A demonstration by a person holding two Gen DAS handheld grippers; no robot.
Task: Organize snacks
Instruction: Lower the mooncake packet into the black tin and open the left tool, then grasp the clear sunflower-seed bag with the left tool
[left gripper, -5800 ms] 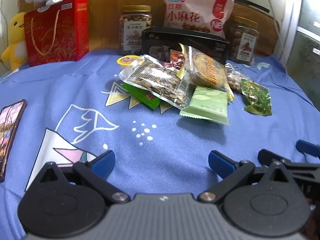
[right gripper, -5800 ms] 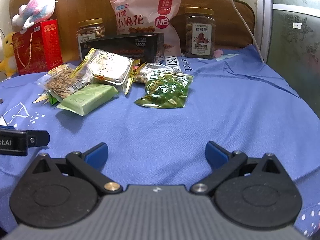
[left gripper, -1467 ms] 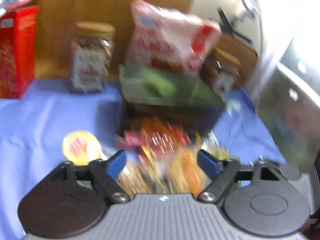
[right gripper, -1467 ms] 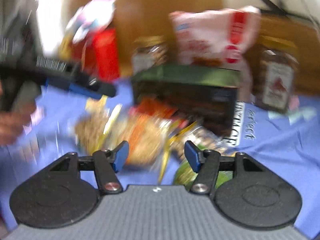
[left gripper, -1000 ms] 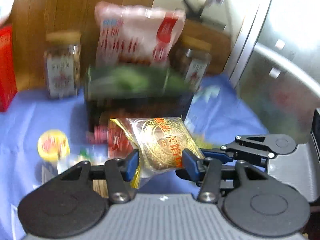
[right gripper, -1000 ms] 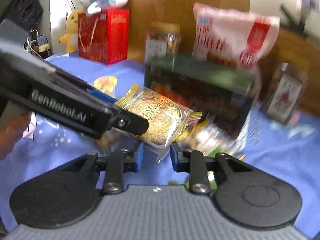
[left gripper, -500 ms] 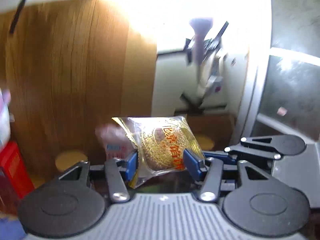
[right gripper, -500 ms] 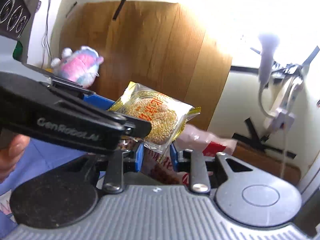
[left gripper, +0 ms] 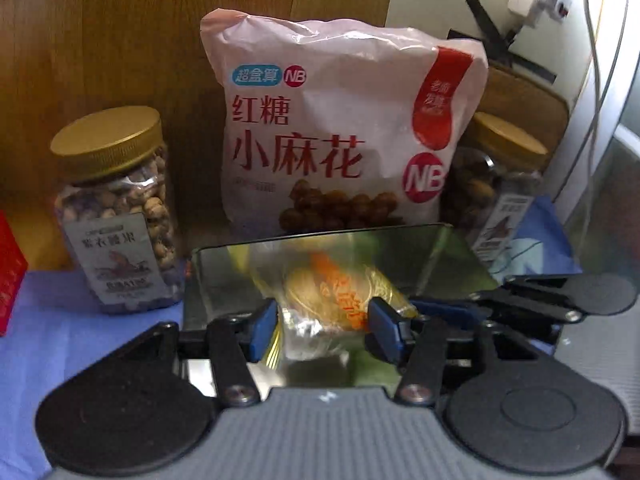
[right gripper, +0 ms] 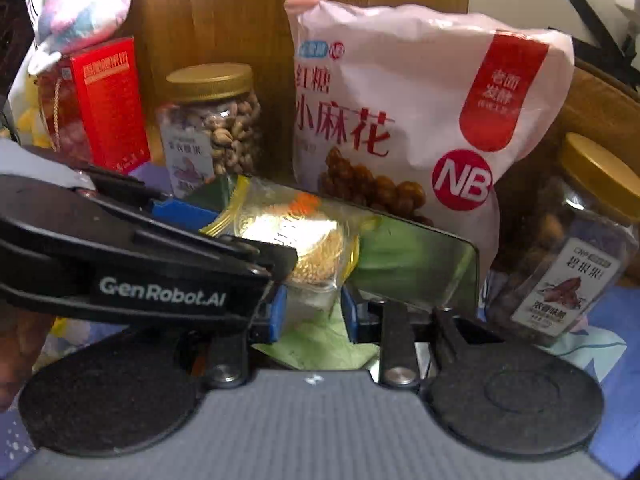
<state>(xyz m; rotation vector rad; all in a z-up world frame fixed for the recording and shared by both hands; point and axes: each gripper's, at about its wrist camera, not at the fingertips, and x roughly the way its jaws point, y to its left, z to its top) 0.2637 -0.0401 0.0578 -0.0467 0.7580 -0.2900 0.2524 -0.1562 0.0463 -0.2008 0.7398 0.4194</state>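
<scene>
A clear, gold-edged pastry packet [left gripper: 332,300] hangs over the open black box [left gripper: 448,256] with shiny inner walls. It looks blurred in the left wrist view. My left gripper [left gripper: 324,324] has it between its blue pads; the jaws are opening and a gap shows on the left side. My right gripper [right gripper: 312,314] straddles the clear lower edge of the packet [right gripper: 304,248], and its jaws are opening too. The left gripper's fingers [right gripper: 160,264] cross in from the left. A light green packet [right gripper: 320,340] lies in the box [right gripper: 432,268].
A big pink snack bag [left gripper: 340,128] stands right behind the box, with a gold-lidded nut jar [left gripper: 116,216] to its left and another jar [left gripper: 504,184] to its right. A red gift box [right gripper: 104,108] and a plush toy [right gripper: 84,4] sit far left. Blue cloth [left gripper: 60,340] covers the table.
Both grippers have come down from a raised pose to just above the black box, carrying the pastry packet. Both pairs of jaws have widened, and the packet now sits lower and blurred.
</scene>
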